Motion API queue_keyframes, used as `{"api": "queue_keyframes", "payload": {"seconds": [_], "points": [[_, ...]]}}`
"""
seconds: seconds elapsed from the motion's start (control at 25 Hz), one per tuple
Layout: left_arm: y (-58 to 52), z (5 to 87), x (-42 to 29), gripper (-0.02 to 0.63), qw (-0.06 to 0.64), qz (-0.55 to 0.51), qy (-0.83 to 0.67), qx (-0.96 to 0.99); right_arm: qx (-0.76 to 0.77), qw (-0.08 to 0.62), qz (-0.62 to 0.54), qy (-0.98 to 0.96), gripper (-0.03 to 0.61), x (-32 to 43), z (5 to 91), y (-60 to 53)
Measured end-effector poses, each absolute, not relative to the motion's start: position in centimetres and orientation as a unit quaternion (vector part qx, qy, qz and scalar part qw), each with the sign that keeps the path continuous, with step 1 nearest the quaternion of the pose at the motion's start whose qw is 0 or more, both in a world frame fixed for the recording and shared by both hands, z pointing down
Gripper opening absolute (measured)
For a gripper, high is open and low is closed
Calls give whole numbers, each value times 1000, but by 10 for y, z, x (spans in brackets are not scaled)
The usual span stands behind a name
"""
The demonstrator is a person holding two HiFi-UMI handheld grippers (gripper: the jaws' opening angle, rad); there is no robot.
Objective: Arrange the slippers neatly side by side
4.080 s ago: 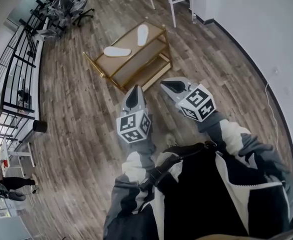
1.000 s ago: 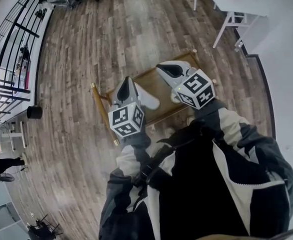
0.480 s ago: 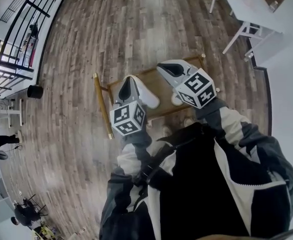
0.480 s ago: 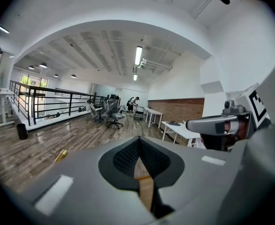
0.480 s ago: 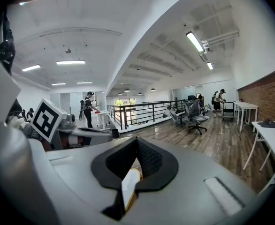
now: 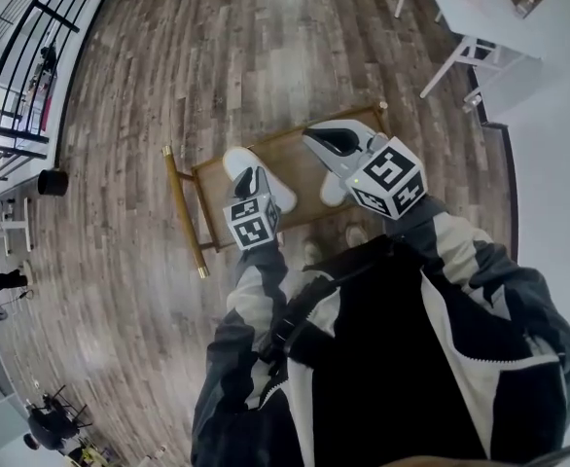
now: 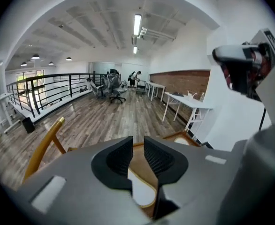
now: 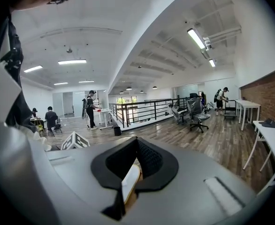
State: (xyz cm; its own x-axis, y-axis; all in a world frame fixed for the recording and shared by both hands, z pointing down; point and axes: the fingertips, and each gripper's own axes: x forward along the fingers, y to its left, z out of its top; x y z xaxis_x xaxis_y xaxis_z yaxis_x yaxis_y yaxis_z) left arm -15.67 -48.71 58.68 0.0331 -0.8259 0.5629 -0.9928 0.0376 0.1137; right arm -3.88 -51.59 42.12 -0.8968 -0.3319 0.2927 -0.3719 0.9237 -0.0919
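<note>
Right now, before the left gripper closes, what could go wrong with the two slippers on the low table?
1. The left gripper has just been opening its jaws, but the gap is narrow. The left slipper shows below it, not gripped, so the jaws may push it instead of taking it.
2. The right slipper seems close to the low table's near edge, under the shut right gripper. A knock could send it off.

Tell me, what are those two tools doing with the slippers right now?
Left tool over left slipper, jaws just opening, no grip. Right tool shut above right slipper. Nothing in the way.
</note>
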Motion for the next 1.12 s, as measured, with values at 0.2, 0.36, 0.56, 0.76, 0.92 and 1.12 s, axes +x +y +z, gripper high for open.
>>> {"api": "queue_keyframes", "payload": {"seconds": [0.2,0.36,0.56,0.76,0.92,1.12], "points": [[-495,658,-165,168,336,215,-663,634,194,135,57,-970,5,-23,412,-524],[-496,707,-182,258,382,252,-667,589,211,141,53,-966,5,-7,415,-530],[-498,747,-194,305,436,252,-668,548,237,148,52,-959,5,18,422,-537],[-500,768,-198,275,455,279,-660,528,257,157,57,-952,5,35,427,-542],[-499,776,-205,78,442,301,-668,518,267,159,59,-948,5,45,427,-546],[-500,775,-199,37,443,294,-667,522,262,160,60,-950,5,47,430,-550]]}}
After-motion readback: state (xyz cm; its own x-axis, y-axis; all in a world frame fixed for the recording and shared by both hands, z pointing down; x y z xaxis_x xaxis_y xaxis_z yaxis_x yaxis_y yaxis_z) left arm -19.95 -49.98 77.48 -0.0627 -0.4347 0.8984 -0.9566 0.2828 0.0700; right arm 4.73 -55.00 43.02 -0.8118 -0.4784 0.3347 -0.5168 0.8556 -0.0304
